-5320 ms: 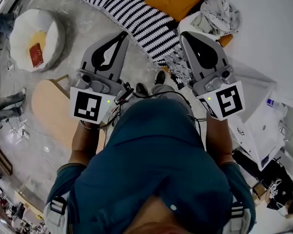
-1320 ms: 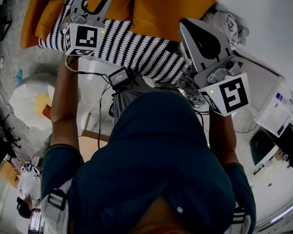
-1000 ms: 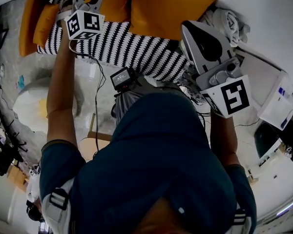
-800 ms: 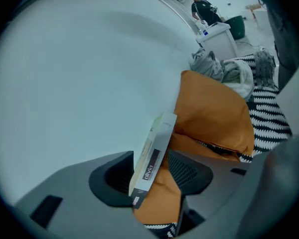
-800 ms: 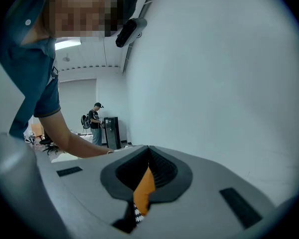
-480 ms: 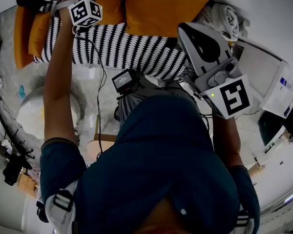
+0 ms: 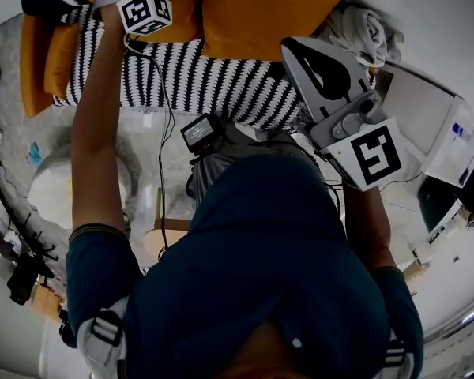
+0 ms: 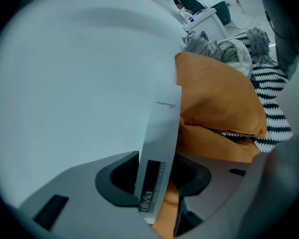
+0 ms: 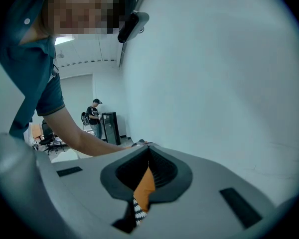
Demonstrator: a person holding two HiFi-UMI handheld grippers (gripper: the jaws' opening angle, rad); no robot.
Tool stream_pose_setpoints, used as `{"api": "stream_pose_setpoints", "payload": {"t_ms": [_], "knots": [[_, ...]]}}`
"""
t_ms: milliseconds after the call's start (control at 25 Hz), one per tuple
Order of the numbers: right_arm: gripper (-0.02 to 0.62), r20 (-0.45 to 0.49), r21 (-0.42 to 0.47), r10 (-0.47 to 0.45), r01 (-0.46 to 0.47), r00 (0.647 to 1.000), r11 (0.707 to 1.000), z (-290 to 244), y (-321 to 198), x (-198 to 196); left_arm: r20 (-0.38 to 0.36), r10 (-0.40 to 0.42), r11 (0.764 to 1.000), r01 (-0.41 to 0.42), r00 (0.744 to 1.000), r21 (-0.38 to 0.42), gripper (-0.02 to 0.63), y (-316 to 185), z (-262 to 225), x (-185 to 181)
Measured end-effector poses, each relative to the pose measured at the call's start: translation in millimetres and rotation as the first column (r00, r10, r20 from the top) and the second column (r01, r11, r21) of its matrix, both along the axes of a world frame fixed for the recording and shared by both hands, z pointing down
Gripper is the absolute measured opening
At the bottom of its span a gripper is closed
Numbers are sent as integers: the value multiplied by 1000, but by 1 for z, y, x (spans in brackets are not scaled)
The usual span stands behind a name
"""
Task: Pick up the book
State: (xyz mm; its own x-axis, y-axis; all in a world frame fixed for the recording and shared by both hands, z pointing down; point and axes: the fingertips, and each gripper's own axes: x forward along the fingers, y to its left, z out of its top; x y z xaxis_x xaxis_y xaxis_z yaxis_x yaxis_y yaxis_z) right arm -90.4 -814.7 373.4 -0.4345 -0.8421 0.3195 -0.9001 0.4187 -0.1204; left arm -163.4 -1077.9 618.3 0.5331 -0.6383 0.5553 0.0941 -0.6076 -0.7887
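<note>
Now the left hand-held gripper [image 8: 158,159] has just closed onto the thin white book [image 8: 162,128] beside the orange cushion [image 8: 214,93], while the right hand-held gripper [image 9: 147,151] has its jaws together, empty.

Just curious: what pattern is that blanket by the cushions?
Blanket: black-and-white stripes; clearest in head view.

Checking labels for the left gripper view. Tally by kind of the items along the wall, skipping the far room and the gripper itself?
book: 1
orange cushions: 2
striped blanket: 1
bundled pale cloth: 1
Total: 5
</note>
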Motion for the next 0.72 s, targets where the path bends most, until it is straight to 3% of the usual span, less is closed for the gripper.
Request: {"api": "stream_pose_setpoints", "payload": {"t_ms": [200,400,480,560,720], "knots": [[12,9,4,-26,26,1000,1000,-1,-6,-7,-59,22,999,-19,998,40,152,2,-28,-1],[12,19,26,-55,54,998,998,-8,-6,-12,-193,-13,996,30,981,88,141,15,-88,-20],[12,25,36,-67,66,997,997,-12,-7,-14,-289,-63,995,81,955,52,141,22,-117,-32],[12,32,48,-78,77,996,996,-16,-7,-16,-393,-120,991,130,912,-1,140,31,-147,-46],[12,36,88,-99,96,994,991,-29,-1,-19,-510,-164,985,171,845,-34,140,65,-204,-70]]}}
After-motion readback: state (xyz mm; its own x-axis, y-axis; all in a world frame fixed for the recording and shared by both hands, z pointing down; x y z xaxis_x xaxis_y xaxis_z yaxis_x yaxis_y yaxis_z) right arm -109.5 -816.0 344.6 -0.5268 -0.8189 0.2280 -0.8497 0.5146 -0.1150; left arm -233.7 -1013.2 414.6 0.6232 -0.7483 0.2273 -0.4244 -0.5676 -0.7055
